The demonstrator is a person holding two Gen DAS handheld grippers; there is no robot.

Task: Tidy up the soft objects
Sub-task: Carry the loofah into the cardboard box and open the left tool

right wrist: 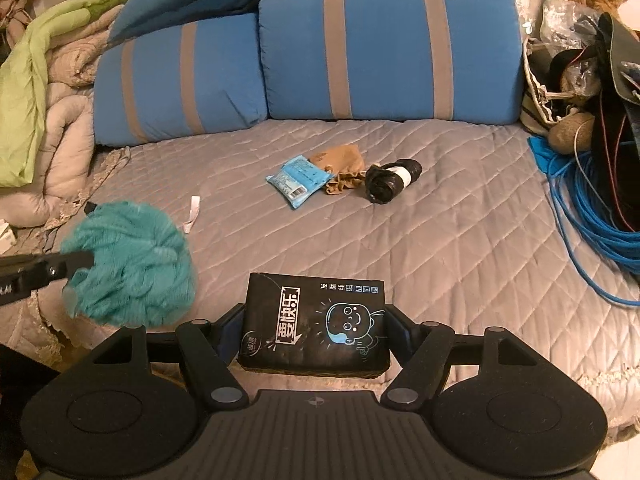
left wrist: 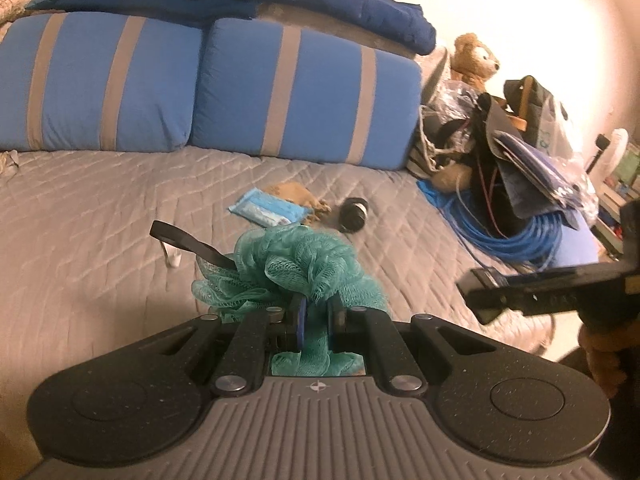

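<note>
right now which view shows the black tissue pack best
The right wrist view: the black tissue pack fills the centre, printed face up, held in the right tool. The left wrist view shows only its edge.

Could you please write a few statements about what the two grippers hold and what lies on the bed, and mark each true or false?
1. The left gripper is shut on the teal bath sponge. True.
2. The right gripper is empty. False: its jaws hold a black tissue pack.
3. A small blue packet lies on the grey quilt. True.
4. The teddy bear sits between the two striped pillows. False: it sits to their right, by the clutter.
</note>
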